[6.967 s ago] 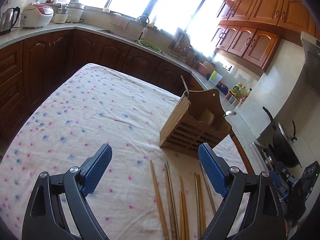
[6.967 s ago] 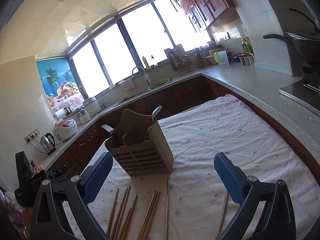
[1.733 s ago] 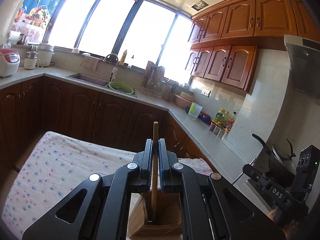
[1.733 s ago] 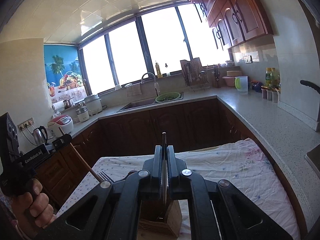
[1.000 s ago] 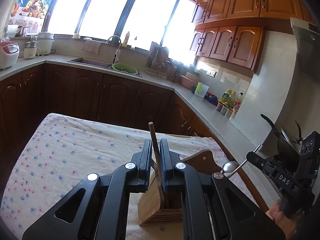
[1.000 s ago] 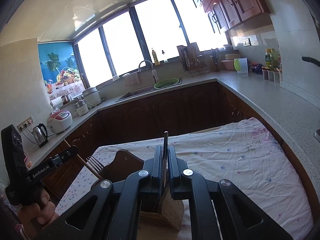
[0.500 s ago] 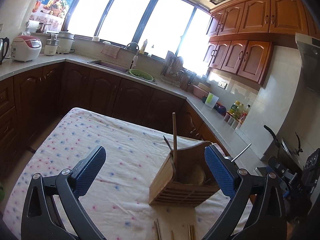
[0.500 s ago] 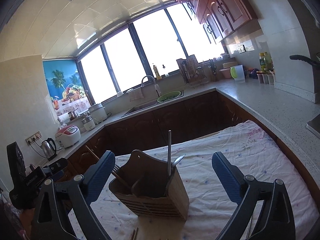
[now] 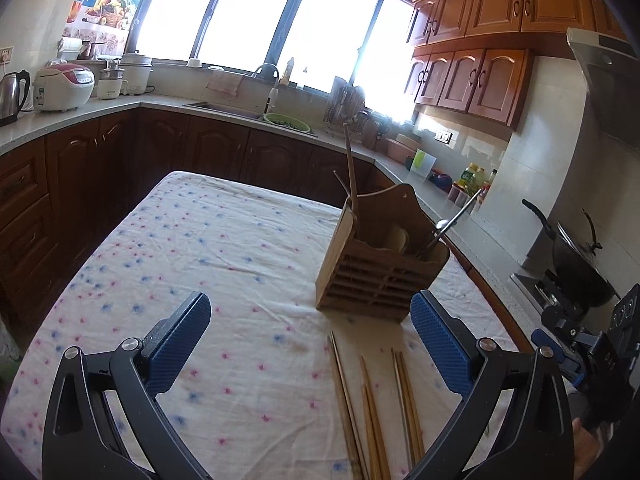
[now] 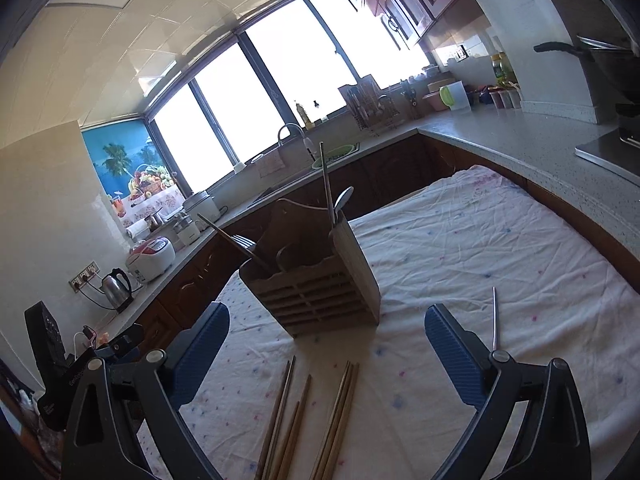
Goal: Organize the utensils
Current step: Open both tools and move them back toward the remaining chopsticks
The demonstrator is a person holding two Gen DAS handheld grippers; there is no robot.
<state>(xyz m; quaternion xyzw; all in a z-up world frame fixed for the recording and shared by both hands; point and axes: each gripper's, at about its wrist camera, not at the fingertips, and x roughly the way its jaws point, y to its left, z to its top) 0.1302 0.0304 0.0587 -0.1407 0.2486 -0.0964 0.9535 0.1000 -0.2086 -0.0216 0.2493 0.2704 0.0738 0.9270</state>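
A wooden utensil holder stands on the flowered tablecloth; it also shows in the right wrist view. A wooden chopstick leans in its left slot, and a metal chopstick, a spoon and a fork stand in it. Several wooden chopsticks lie on the cloth in front of it, seen too in the right wrist view. A metal chopstick lies to the right. My left gripper and right gripper are open and empty, above the loose chopsticks.
Dark wooden counters ring the table, with a sink, a kettle and a rice cooker. A wok sits on the stove at the right. The other gripper's body is at the right edge.
Both grippers opened and let go of their chopsticks, which now stand in the holder. Both then drew back and lowered toward the loose chopsticks on the cloth.
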